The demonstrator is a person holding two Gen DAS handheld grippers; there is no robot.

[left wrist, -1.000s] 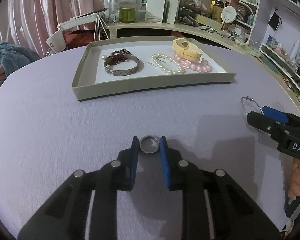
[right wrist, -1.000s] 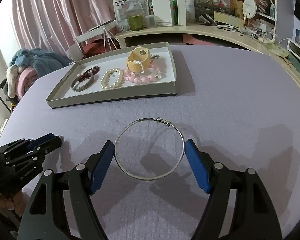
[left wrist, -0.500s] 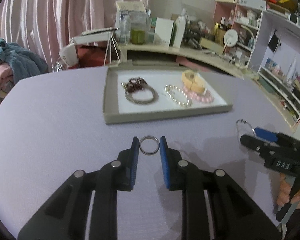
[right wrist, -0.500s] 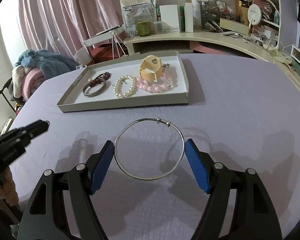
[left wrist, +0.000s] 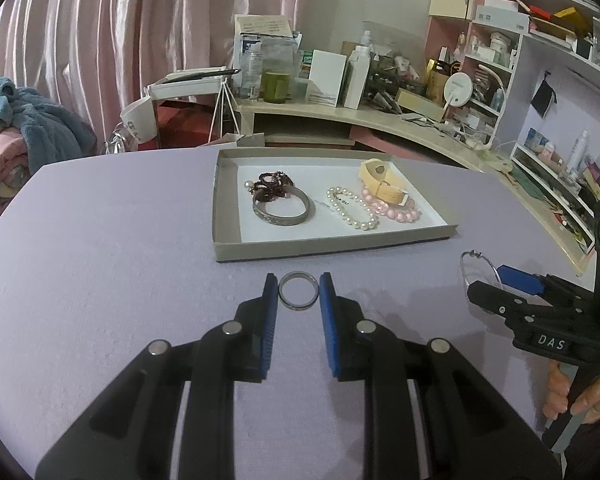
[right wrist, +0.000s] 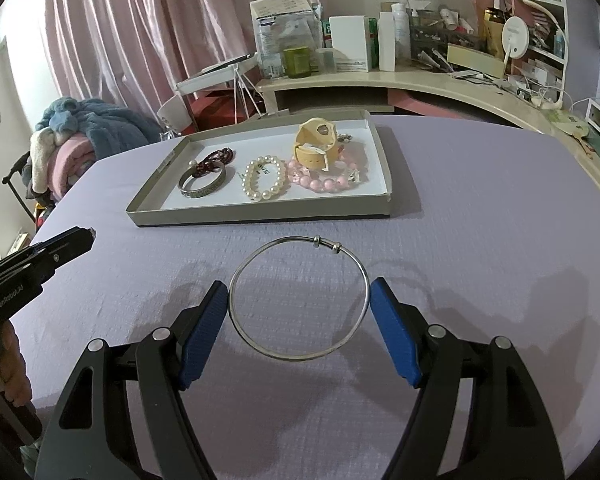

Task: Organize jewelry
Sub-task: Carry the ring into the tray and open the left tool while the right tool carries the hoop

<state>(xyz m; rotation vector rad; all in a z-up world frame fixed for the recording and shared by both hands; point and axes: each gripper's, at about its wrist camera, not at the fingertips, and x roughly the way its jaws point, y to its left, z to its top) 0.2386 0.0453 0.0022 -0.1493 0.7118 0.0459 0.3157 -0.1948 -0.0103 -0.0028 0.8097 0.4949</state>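
A small silver ring (left wrist: pixel 298 307) hangs above the purple cloth, with my left gripper (left wrist: pixel 299 284) shut on it by its blue pads. My right gripper (right wrist: pixel 299 286) is shut on a thin silver wire bangle (right wrist: pixel 300 357), held above the cloth with its shadow below. A shallow grey tray (left wrist: pixel 332 245) lies beyond both grippers. It holds a wide silver bangle (left wrist: pixel 282 221), a dark red bead bracelet (left wrist: pixel 274 182), a pearl bracelet (left wrist: pixel 352 208), a pink bead bracelet (left wrist: pixel 396 211) and a cream watch (left wrist: pixel 380 184). In the left wrist view the right gripper (left wrist: pixel 484 284) shows at the right with the bangle.
The purple cloth (right wrist: pixel 480 208) covers the table. A cluttered curved desk (left wrist: pixel 340 112) stands behind the tray, with shelves (left wrist: pixel 560 160) to the right. A heap of clothes (left wrist: pixel 24 136) lies at the far left. A hand (left wrist: pixel 580 396) grips the right tool.
The left gripper has risen with the ring and tipped up, so the tray now looks smaller and farther off. The right gripper keeps the bangle almost in place.
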